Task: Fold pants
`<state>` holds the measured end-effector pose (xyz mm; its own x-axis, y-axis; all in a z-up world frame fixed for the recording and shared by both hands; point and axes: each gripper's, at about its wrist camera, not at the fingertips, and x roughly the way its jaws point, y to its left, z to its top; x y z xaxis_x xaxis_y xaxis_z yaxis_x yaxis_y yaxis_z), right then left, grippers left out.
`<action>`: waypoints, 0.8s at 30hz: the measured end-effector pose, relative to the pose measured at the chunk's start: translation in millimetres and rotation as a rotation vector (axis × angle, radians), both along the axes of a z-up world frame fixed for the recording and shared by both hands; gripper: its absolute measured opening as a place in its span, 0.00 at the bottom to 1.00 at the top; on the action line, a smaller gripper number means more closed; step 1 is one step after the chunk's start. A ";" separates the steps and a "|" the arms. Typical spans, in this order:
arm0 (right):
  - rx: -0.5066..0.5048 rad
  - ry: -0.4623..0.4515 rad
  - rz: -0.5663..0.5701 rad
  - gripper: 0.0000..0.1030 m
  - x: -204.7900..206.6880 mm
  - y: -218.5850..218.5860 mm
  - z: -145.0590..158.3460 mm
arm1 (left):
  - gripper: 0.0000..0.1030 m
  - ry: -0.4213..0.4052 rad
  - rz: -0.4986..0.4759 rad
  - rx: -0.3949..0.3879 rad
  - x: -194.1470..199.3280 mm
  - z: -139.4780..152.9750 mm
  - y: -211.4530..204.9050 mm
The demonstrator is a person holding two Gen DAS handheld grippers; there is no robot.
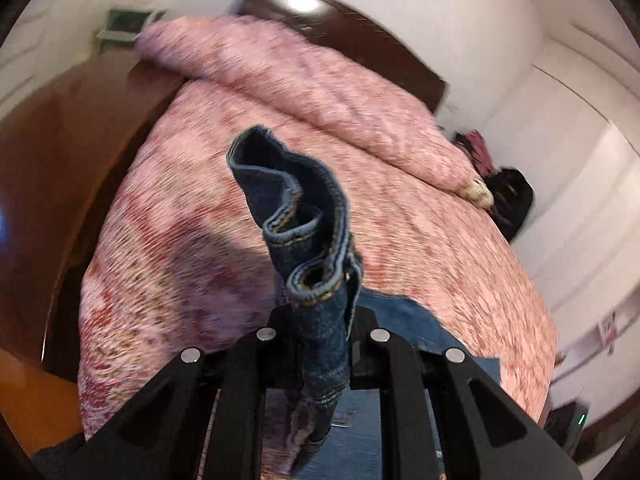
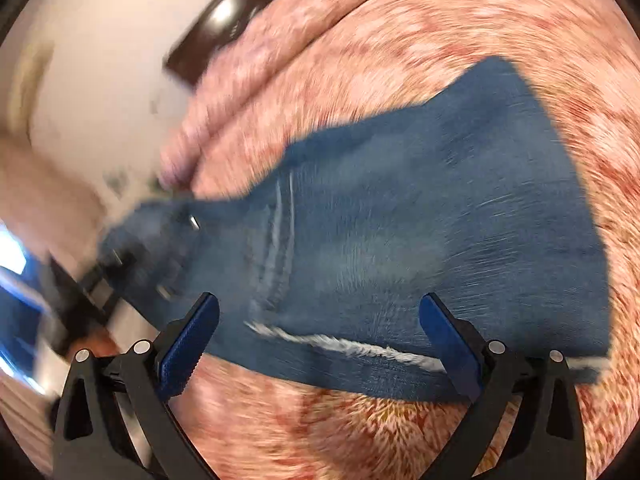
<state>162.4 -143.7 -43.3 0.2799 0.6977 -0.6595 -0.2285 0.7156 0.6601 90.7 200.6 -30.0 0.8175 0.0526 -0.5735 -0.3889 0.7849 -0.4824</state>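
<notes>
Through the left wrist camera we see our left hand-held gripper (image 1: 320,320) pressed together on a bunched fold of the dark denim pants (image 1: 304,240). The cloth stands up between the fingers, its stitched hem curling into loops above them, while a frayed end hangs down below the jaws. Behind it lies the bed (image 1: 440,264), covered with a pink and red patterned spread, and a rolled quilt (image 1: 304,84) of the same pattern crosses its far end in front of a dark headboard (image 1: 320,4). A dark bundle (image 1: 512,196) sits at the bed's right edge near the white wall.

Through the right wrist camera we see our right hand-held gripper (image 2: 320,344) spread wide, its blue fingers (image 2: 188,348) apart and nothing pinched between them. The pants (image 2: 420,220) lie spread flat on the bed cover (image 2: 360,432), and their frayed pale edge (image 2: 340,344) runs across the gap between the fingers. Whether the fingers touch the cloth we cannot tell. At the left the denim rises off the bed to the other hand-held gripper, which shows only as a blurred dark shape. The whole view is smeared.
</notes>
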 end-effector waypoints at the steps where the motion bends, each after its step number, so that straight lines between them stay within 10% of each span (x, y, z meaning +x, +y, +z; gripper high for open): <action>1: 0.028 -0.005 -0.022 0.96 0.4 -10.1 5.8 | 0.12 -0.008 -0.026 0.027 2.8 7.7 -11.0; 10: 0.140 -0.104 -0.159 0.96 -16.6 -88.0 19.7 | 0.12 -0.016 -0.357 0.223 42.3 35.8 -149.0; 24: 0.165 -0.100 -0.271 0.96 -9.3 -117.3 14.9 | 0.17 0.262 -0.600 0.329 85.1 -69.5 -254.6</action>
